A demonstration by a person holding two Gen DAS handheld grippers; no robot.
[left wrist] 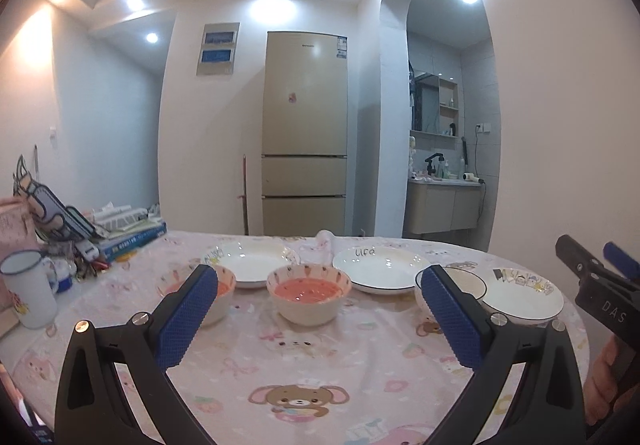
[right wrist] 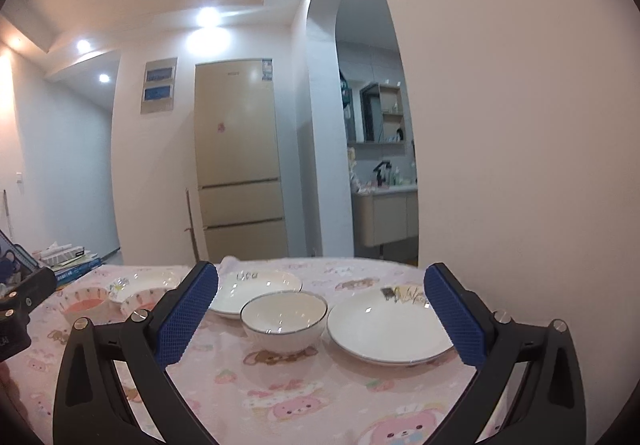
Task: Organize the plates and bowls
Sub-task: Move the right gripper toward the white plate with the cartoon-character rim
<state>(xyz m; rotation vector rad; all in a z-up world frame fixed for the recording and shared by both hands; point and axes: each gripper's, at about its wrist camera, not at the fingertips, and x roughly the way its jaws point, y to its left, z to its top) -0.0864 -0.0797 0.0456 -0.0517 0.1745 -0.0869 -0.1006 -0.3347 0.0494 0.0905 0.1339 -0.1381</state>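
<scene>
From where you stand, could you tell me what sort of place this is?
Most likely a home dining area: a table under a cartoon-print cloth set with plates and bowls, a tall fridge against the far wall, and an archway onto a bathroom sink.

Left tool (left wrist: pixel 318 315), right tool (right wrist: pixel 320 315): black frames, blue textured pads, silver screws.

We read "DAS" in pale letters on the black body of the right gripper (left wrist: pixel 612 277) in the left wrist view. Dark handwriting on the rim of a white plate (left wrist: pixel 382 268) looked like "ufo". The fridge (left wrist: pixel 304 133) badge and sticker were too small to read.
</scene>
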